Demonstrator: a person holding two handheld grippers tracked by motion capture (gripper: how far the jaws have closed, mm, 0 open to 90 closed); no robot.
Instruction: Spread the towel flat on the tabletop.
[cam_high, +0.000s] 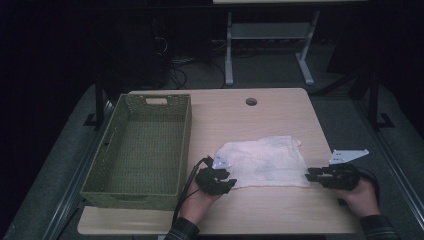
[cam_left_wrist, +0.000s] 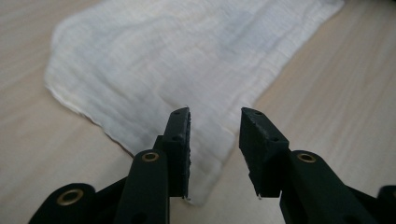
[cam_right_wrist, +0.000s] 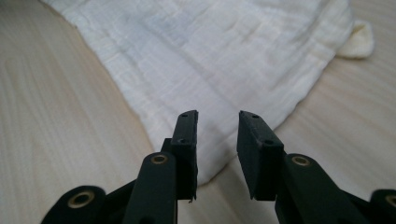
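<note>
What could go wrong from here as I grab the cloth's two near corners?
1. Both tools, left tool and right tool, stand open over the thin edges of the white cloth; a shallow bite might catch only the table and slip off.
2. The cloth lies rumpled, with a fold at its far right corner, so lifting could bunch it unevenly.
3. The green basket sits close to the left tool, so a wide swing may bump its wall.

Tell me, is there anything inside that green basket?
No, the green basket shows just its woven floor in the high view.
</note>
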